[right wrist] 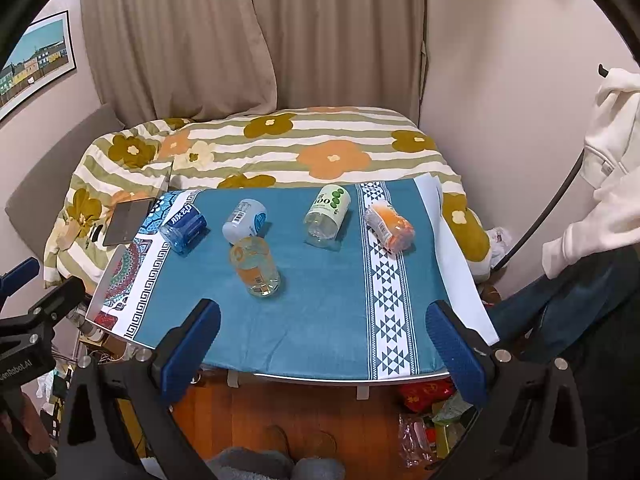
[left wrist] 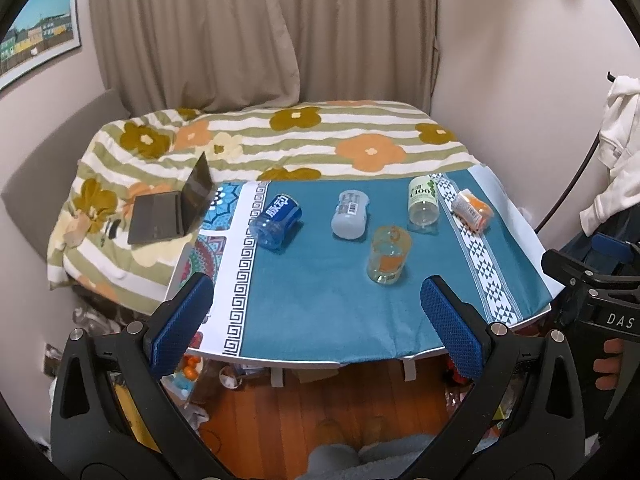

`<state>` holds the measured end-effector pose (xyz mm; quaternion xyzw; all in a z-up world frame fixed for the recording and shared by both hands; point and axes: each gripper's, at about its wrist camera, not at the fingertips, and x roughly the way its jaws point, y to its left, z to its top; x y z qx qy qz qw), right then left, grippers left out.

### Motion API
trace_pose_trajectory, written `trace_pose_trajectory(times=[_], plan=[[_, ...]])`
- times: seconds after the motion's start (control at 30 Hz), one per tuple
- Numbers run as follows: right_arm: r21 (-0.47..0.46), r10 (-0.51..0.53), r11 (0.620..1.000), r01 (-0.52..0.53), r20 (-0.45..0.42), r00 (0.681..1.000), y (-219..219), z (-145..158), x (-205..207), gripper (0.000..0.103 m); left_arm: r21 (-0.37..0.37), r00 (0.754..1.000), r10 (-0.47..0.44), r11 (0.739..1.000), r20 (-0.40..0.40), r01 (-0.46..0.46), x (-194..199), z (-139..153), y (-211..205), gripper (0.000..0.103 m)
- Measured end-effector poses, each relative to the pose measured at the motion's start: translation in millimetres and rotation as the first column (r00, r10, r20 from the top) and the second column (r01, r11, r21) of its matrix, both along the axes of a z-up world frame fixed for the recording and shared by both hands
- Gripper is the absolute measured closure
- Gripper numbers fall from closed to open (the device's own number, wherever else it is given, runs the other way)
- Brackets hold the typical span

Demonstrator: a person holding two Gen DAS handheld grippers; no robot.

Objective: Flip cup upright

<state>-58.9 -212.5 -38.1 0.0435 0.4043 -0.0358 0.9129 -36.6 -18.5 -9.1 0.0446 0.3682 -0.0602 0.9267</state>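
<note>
Several cups sit on a teal cloth table [left wrist: 320, 320]. A clear cup with an orange label [left wrist: 388, 254] [right wrist: 256, 266] stands nearest, in the middle. A blue cup [left wrist: 277, 220] [right wrist: 185, 227], a white cup [left wrist: 350, 214] [right wrist: 245, 220], a green-label cup [left wrist: 423, 201] [right wrist: 327, 216] and an orange-and-white cup [left wrist: 472, 209] [right wrist: 390, 228] lie on their sides behind it. My left gripper [left wrist: 318, 320] and right gripper [right wrist: 324, 340] are both open and empty, held back over the table's near edge.
A laptop [left wrist: 172, 210] sits half open on the flowered bed cover [left wrist: 320, 140] behind the table. Walls and curtains close the back. Clutter lies on the wood floor [left wrist: 320, 408] under the table. White clothing [right wrist: 608, 184] hangs at the right.
</note>
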Motion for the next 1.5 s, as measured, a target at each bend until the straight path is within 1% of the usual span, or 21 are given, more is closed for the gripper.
trace_pose_trajectory(times=[0.37, 0.73, 1.07, 1.5], plan=[[0.004, 0.002, 1.000, -0.002, 0.011, 1.000, -3, 5, 2, 0.001, 0.002, 1.000, -0.001, 1.000, 0.003, 0.001, -1, 0, -2, 0.000], [0.007, -0.002, 1.000, 0.002, 0.013, 1.000, -7, 3, 5, 0.001, 0.001, 1.000, -0.003, 1.000, 0.001, 0.003, 1, 2, -4, 0.000], [0.005, -0.002, 1.000, 0.002, 0.013, 1.000, -8, 3, 6, 0.001, 0.005, 1.000, -0.005, 1.000, -0.001, 0.005, 13, 6, -2, 0.000], [0.005, -0.003, 1.000, 0.003, 0.013, 1.000, -7, 3, 7, 0.001, 0.005, 1.000, -0.004, 1.000, 0.001, 0.004, 12, 4, 0, 0.000]])
